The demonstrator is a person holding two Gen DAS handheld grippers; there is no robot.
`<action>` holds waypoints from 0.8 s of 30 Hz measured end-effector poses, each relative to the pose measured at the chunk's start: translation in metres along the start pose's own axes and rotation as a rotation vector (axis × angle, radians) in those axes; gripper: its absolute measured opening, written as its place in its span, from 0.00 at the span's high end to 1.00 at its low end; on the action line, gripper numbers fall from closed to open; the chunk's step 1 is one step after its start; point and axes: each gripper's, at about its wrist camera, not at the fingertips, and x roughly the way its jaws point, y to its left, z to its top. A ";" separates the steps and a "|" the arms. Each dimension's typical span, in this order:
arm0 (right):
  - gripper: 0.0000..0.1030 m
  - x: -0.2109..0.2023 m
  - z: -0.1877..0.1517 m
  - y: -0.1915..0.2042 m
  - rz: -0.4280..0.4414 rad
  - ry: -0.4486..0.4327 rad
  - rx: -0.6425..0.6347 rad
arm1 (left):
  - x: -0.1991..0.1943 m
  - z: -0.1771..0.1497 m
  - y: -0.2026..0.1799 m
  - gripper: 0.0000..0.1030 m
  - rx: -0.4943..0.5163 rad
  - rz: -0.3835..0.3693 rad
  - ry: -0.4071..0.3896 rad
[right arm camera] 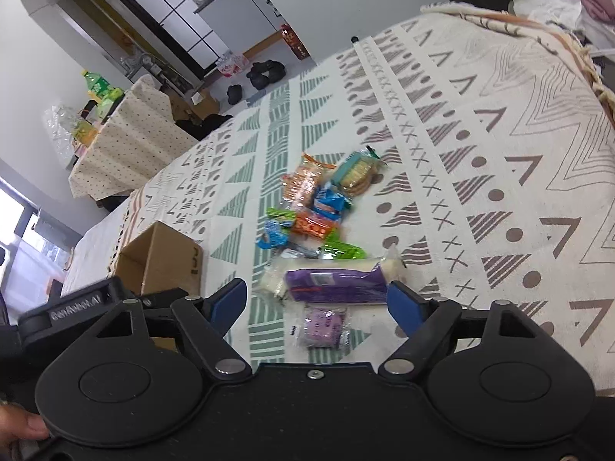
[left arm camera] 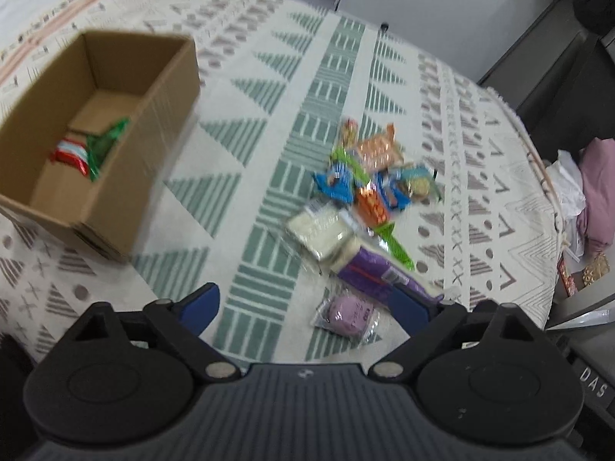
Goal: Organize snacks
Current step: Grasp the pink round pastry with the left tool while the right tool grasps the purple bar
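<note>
Cardboard box (left arm camera: 115,146) holding two packets, snack pile (left arm camera: 369,192) beside, both grippers' fingers (left arm camera: 198,309) apart, empty.

We hold our left gripper (left arm camera: 305,305) low in the frame, blue-padded jaws spread wide, gripping nothing. Our right gripper (right arm camera: 317,301) likewise gapes, empty, at bottom centre.

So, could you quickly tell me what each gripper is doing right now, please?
Left gripper: open, holding nothing.
Right gripper: open, holding nothing.
</note>
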 end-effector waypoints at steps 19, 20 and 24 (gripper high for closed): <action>0.21 0.065 0.023 -0.046 0.076 0.134 -0.043 | 0.088 -0.016 -0.021 0.21 -0.034 0.038 0.156; 0.18 0.069 0.022 -0.045 0.075 0.142 -0.054 | 0.089 -0.017 -0.021 0.22 -0.031 0.039 0.152; 0.16 0.083 0.023 -0.043 0.082 0.170 -0.092 | 0.095 -0.021 -0.024 0.29 -0.020 0.039 0.139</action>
